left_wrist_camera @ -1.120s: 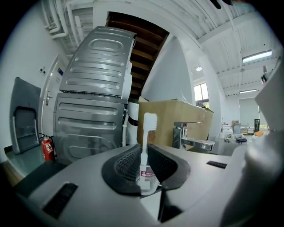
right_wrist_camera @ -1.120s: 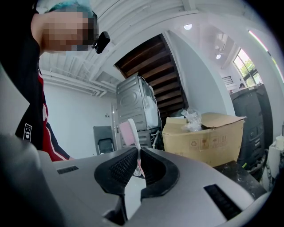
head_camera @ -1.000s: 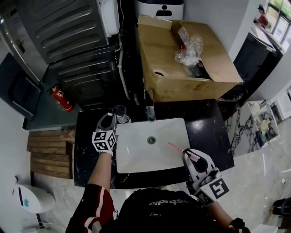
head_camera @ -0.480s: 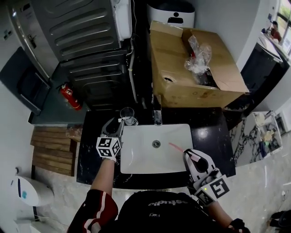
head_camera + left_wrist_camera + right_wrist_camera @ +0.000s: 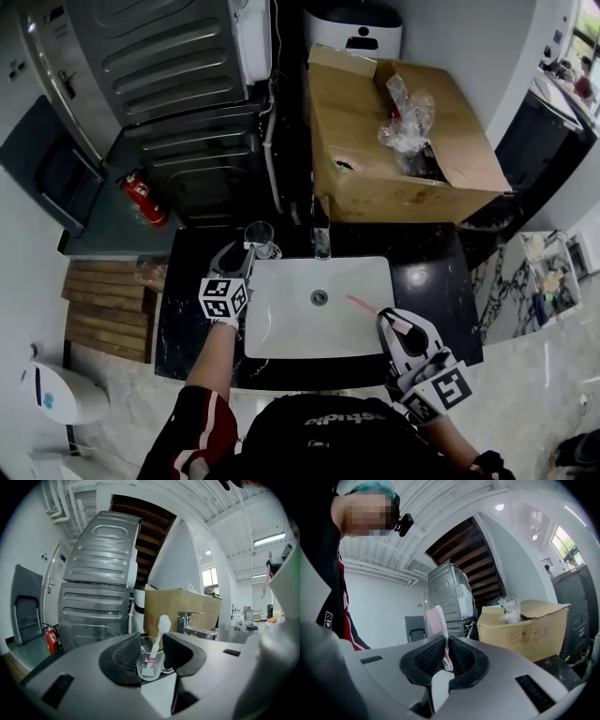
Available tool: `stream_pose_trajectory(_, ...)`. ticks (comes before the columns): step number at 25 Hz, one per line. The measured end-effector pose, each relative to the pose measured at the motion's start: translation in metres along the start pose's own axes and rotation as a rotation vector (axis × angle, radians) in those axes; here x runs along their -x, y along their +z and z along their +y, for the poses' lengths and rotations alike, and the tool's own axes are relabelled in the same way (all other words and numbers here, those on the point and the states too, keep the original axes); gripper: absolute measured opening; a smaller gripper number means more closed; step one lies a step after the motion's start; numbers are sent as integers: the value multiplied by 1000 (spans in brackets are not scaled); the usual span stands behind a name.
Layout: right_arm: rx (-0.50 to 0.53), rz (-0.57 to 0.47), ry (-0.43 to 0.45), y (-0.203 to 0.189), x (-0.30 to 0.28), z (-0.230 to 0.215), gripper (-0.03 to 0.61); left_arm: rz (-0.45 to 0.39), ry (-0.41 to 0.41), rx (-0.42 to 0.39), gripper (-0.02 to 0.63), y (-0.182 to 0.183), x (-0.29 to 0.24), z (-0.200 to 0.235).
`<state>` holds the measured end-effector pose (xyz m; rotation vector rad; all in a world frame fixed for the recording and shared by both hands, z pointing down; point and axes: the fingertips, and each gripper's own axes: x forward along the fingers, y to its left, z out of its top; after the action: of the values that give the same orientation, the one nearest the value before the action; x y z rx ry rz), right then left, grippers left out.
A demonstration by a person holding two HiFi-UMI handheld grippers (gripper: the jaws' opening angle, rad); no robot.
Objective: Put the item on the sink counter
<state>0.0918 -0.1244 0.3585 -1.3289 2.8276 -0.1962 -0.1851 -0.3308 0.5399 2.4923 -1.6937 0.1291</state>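
A clear glass cup [image 5: 260, 236] with a white toothbrush [image 5: 161, 627] in it stands on the black sink counter [image 5: 427, 281], left of the faucet [image 5: 322, 240]. My left gripper [image 5: 242, 255] is just behind the cup and open. In the left gripper view the cup [image 5: 151, 665] sits between the spread pads of the left gripper [image 5: 152, 652], and small gaps show on both sides. My right gripper [image 5: 394, 324] hovers over the basin's near right corner, shut on a pink toothbrush [image 5: 359, 303]. In the right gripper view the toothbrush's pink head [image 5: 435, 620] stands up from the right gripper [image 5: 446, 656].
The white basin [image 5: 281, 337] fills the middle of the counter. A large open cardboard box [image 5: 375, 178] with a plastic bag stands behind the faucet. A grey machine [image 5: 178, 94] and a red fire extinguisher [image 5: 142, 199] are at the far left. My left forearm reaches along the basin's left side.
My left gripper's jaws have spread apart from the glass cup, which stays standing on the counter. The right gripper still holds the pink toothbrush in the same spot.
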Motion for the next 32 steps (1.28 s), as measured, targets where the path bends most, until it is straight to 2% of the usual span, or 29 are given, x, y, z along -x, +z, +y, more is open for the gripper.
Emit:
stream_pose_trajectory(4,1,-7,-23,0,5,-10,55,12,-7,21,164,-7,-7,-6)
stream_pose_trajectory(11,-1,8,-12,-2,5,-12,55,40,-21,19,179,-19,-11,-16)
stream_pose_trajectory(16,-5,-26,-10,5,-2,-15,55,16,-20,17,178,-10,5,-19)
stream_pose_trajectory(18,-21,-56,6,13,-7,-12,55,-2,-26,2,169,0,17,-22)
stream_pose_trajectory(22,5,-31,15,8,-14,-14,55,-64,-19,-28,138,27,48,-26)
stream_pose_trajectory(28,7,-33,68,9,-31,-3,55,-193,-32,-74,71,86,96,-48)
stream_pose_trajectory(32,14,-37,93,11,-38,3,55,-280,-47,-70,43,133,124,-74)
